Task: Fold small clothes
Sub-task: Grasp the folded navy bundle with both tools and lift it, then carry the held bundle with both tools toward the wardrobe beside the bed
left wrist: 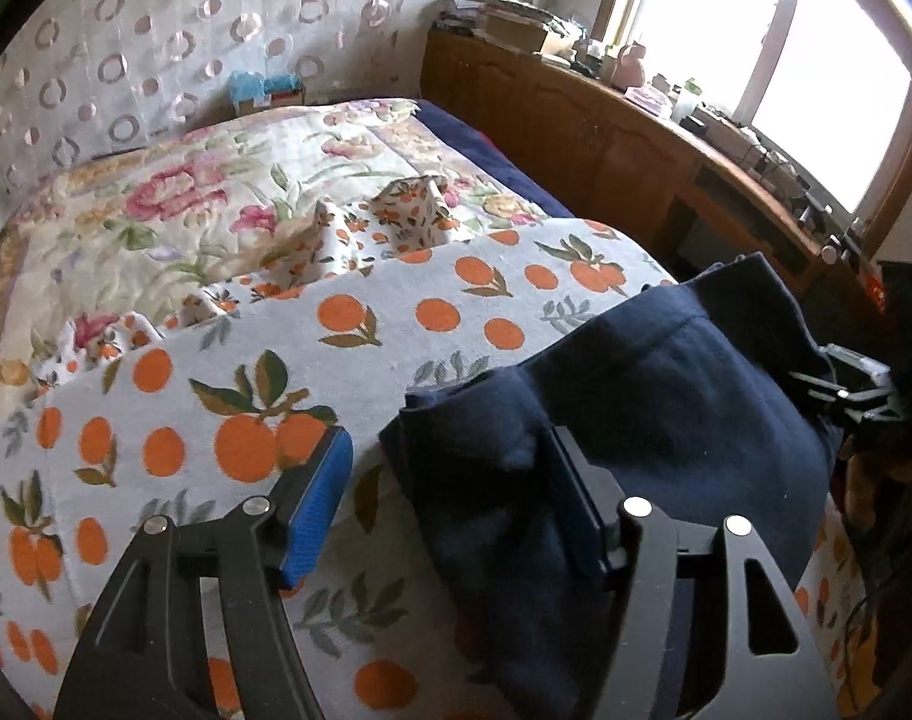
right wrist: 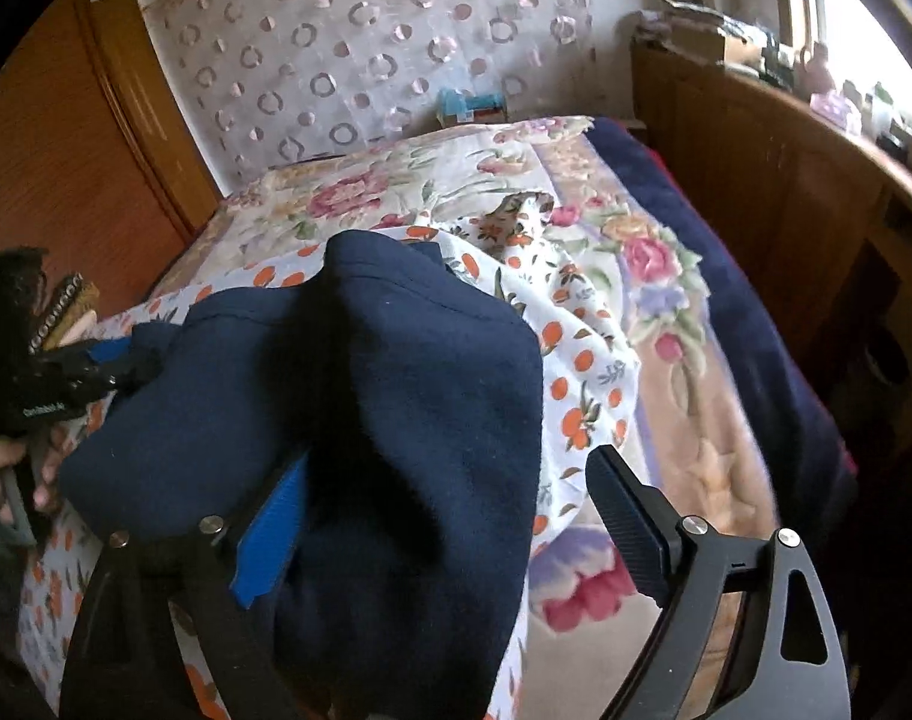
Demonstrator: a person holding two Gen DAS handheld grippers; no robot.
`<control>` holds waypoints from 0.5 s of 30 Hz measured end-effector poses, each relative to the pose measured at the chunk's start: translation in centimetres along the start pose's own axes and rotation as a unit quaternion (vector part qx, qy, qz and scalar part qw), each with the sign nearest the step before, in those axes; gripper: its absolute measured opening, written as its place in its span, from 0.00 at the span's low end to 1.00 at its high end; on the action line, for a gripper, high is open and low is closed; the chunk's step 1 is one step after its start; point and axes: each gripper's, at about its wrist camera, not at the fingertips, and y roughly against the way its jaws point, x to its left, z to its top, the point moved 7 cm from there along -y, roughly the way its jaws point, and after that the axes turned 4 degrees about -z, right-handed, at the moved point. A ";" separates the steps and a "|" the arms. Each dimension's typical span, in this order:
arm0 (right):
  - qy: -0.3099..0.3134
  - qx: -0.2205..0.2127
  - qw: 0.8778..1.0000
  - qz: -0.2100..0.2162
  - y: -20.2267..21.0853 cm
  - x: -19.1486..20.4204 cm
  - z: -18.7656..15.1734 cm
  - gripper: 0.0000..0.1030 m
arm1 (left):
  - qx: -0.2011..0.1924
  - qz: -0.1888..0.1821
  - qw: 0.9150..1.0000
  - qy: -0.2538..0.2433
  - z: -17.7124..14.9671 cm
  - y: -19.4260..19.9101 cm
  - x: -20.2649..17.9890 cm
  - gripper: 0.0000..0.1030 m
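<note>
Navy garment (left wrist: pixel 666 396) on orange-print cloth (left wrist: pixel 228 396), both claws angled down — left claw (left wrist: pixel 456 510) parted, right claw (right wrist: pixel 450 516) wide, neither gripping.

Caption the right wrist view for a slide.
Open right gripper over a bunched navy garment on an orange-print cloth spread across a floral bed quilt.

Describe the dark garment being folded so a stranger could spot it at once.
Start at the bed with the floral quilt; over its near end lies a white cloth printed with oranges. On that cloth, toward the side with the wooden cabinets, sits the navy blue garment, a soft bunched heap. It is the only plain, dark piece there; everything under and around it is pale and patterned.
</note>
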 end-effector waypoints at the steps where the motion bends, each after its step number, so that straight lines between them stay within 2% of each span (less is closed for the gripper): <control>1: -0.003 0.004 1.000 0.005 -0.2 -0.1 0.1 0.88 | 0.001 -0.001 1.000 -0.001 0.1 -0.1 0.0 0.65; 6: -0.011 0.011 0.999 0.032 -1.0 -0.2 0.5 0.88 | 0.000 -0.018 1.000 -0.008 0.3 -0.4 -0.7 0.64; 9: -0.010 0.011 0.999 0.047 -1.1 0.1 0.1 0.78 | -0.001 -0.020 1.000 -0.019 0.3 -0.5 -1.0 0.61; 10: -0.009 0.010 0.999 0.051 -0.9 0.2 -0.3 0.74 | 0.000 -0.030 0.999 -0.018 0.3 -0.5 -1.1 0.52; 11: -0.008 0.009 0.998 0.054 -0.8 0.3 -0.5 0.71 | 0.003 -0.052 0.999 -0.014 0.3 -0.6 -1.3 0.40; 12: -0.005 0.009 0.998 0.060 -0.6 0.5 -0.8 0.63 | 0.007 -0.069 0.998 -0.006 0.3 -0.6 -1.5 0.37; 13: -0.001 0.008 0.998 0.065 -0.3 0.7 -0.9 0.55 | 0.007 -0.070 0.998 -0.005 0.3 -0.6 -1.6 0.34; 15: 0.016 0.004 0.998 0.057 0.0 1.2 -1.5 0.47 | 0.005 -0.072 0.997 -0.013 0.3 -0.5 -1.9 0.26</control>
